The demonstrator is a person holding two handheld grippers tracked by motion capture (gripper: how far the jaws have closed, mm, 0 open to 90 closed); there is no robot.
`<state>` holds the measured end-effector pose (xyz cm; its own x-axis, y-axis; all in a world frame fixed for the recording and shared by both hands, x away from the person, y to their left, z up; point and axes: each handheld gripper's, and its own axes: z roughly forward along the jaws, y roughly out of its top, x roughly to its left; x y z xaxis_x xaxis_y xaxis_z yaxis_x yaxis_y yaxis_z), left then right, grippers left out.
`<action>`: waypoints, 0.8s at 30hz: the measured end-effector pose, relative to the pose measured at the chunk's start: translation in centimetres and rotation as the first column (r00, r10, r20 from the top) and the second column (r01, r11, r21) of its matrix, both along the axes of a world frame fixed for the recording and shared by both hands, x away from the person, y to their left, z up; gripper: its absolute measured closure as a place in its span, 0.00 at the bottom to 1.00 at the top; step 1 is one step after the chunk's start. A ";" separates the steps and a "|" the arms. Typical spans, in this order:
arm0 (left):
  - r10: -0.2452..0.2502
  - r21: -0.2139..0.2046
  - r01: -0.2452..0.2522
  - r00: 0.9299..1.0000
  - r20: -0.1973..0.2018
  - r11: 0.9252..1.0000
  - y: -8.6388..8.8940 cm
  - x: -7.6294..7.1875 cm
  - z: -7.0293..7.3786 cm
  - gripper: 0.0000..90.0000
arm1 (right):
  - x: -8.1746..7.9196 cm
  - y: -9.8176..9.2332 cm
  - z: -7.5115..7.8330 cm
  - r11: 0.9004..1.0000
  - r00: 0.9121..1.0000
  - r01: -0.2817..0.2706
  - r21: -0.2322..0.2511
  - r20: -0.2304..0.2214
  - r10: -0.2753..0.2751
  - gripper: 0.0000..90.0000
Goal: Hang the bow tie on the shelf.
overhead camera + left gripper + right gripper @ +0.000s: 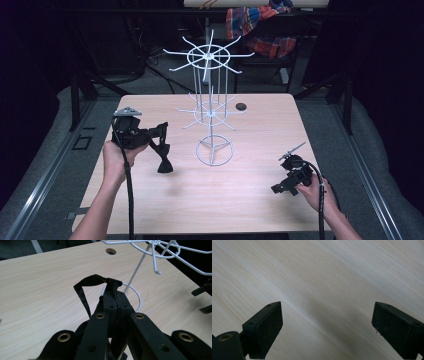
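Note:
My left gripper (161, 133) is held above the left side of the wooden table (240, 200), shut on a black bow tie (165, 163) that hangs from its jaws. In the left gripper view the closed jaws (117, 297) pinch the tie's clasp, and its thin black strap (83, 291) loops out to the left. A white wire rack (210, 102) with two tiers of hooked arms stands at the table's middle, just right of the tie; its pole (136, 271) rises right behind the jaws. My right gripper (287, 181) rests low at the table's right, open with bare wood between its pads (264, 327).
A round hole (241, 106) sits in the tabletop behind the rack. A plaid cloth (260, 25) lies on a stand beyond the table. Dark floor and metal frames surround the table. The other gripper's jaws (203, 300) show at the right edge of the left gripper view.

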<state>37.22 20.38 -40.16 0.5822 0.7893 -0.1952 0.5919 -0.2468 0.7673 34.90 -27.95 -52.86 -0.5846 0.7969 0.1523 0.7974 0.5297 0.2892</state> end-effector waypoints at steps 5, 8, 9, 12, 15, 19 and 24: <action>0.002 0.002 -0.002 1.000 0.003 1.000 -0.4 0.0 0.1 0.99 | -0.1 0.2 0.2 1.000 1.000 -0.008 0.002 -0.004 0.008 0.10; -0.005 0.002 0.005 1.000 0.006 1.000 -0.8 0.0 0.4 0.99 | -0.2 0.3 0.2 1.000 1.000 0.008 0.005 0.014 -0.008 0.10; -0.006 0.002 0.006 1.000 0.009 1.000 -1.0 0.0 0.5 0.99 | -0.1 0.2 0.3 1.000 1.000 -0.004 -0.013 0.009 0.004 0.10; -0.010 0.004 0.010 1.000 0.013 1.000 -1.3 0.1 0.8 0.99 | -0.1 0.2 0.1 1.000 1.000 0.001 0.012 0.002 -0.001 0.10; -0.015 0.005 0.015 1.000 0.019 1.000 -1.6 0.2 1.3 0.99 | -0.1 0.2 0.3 1.000 1.000 -0.002 -0.011 0.010 0.003 0.10; -0.020 0.004 0.020 1.000 0.019 1.000 -1.8 0.3 1.4 0.99 | -0.1 0.2 0.2 1.000 1.000 -0.005 -0.002 -0.001 0.005 0.10; -0.027 0.003 0.027 0.999 0.019 1.000 -2.1 0.2 1.4 0.99 | -0.1 0.1 0.2 1.000 1.000 -0.008 0.006 -0.001 0.008 0.11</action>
